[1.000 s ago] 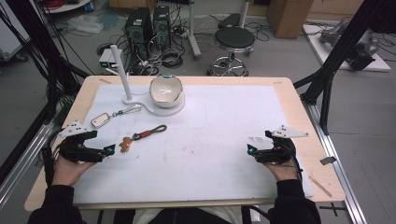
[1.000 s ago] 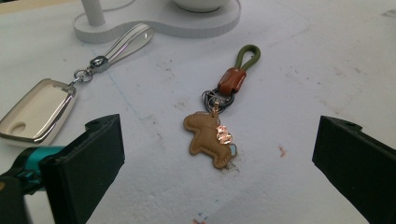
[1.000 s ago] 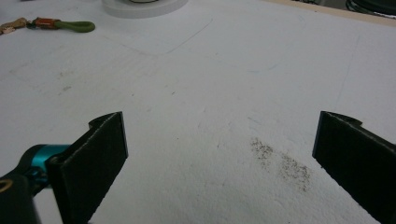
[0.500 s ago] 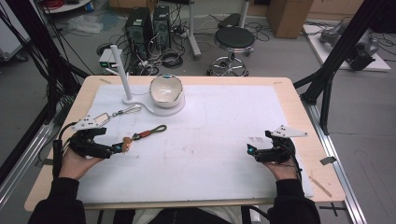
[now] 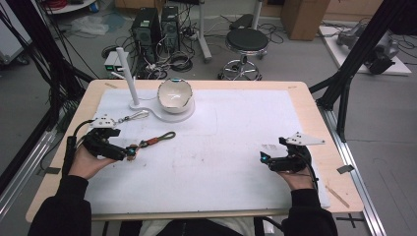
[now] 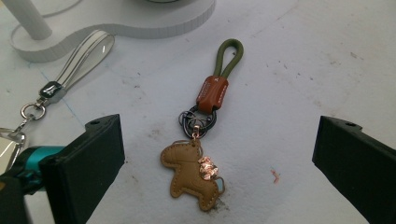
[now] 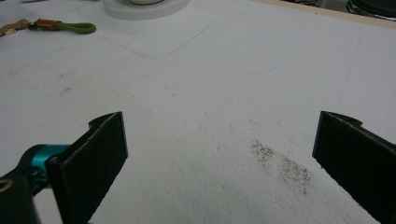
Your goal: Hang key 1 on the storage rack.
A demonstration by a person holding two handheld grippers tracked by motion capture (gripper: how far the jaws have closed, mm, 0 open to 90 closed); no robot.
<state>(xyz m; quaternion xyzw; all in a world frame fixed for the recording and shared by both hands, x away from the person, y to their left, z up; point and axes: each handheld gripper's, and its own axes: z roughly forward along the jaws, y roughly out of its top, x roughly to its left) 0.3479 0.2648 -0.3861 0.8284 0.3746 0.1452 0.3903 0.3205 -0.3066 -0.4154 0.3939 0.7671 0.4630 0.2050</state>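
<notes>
A keychain lies on the white mat (image 5: pixel 221 147): a tan leather horse charm (image 6: pixel 190 175), an orange-brown tab (image 6: pixel 212 92) and an olive-green loop (image 6: pixel 229 55). In the high view this keychain (image 5: pixel 153 141) lies left of centre. My left gripper (image 5: pixel 130 151) is open just short of it, and in the left gripper view the left gripper (image 6: pixel 218 156) has one jaw on either side of the horse without touching it. My right gripper (image 5: pixel 264 158) rests open at the right, and in its own view the right gripper (image 7: pixel 219 140) has bare mat between the jaws.
A second keychain with a pale strap loop (image 6: pixel 86 56) and metal clasp lies to the left, by the white stand base (image 5: pixel 164 116). The stand carries an upright post (image 5: pixel 127 73) and a white bowl (image 5: pixel 174 93). A dark smudge (image 7: pixel 282 165) marks the mat.
My left gripper has moved forward and to the right, up to the horse keychain. The right gripper and the keychains have stayed where they were.
</notes>
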